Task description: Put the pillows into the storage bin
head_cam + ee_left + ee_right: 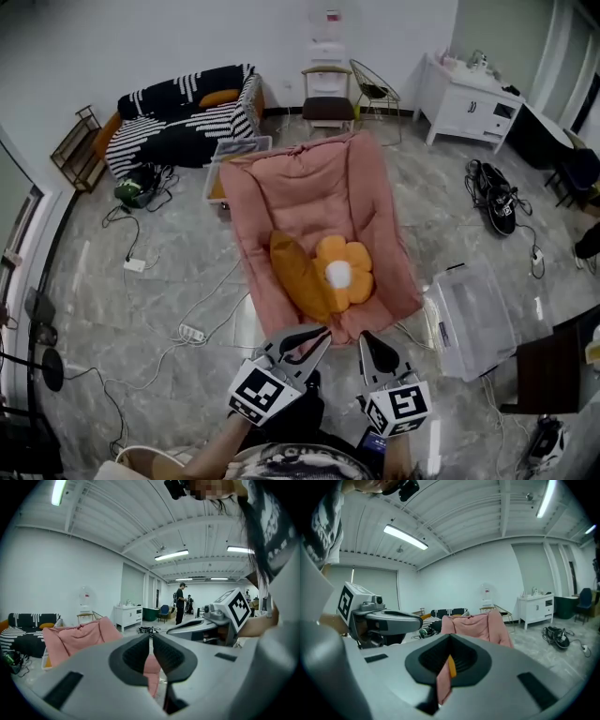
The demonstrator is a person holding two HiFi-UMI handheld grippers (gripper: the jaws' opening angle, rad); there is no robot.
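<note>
A long orange pillow (298,277) and an orange flower-shaped pillow (345,272) with a white centre lie on a big pink floor cushion (309,192). A clear plastic storage bin (476,323) stands on the floor to the cushion's right, and another clear bin (232,153) shows behind it. Both grippers hover side by side just short of the cushion's near edge and point at it. My left gripper (319,336) (151,638) is shut with nothing in it. My right gripper (368,339) (450,639) is also shut and holds nothing. Pink and orange show only through the slits.
A black-and-white striped sofa (187,117), a chair (328,98) and a white cabinet (469,105) line the far wall. Black shoes (497,197) lie at right. Cables and a power strip (192,333) trail across the floor at left. People (180,604) stand far off.
</note>
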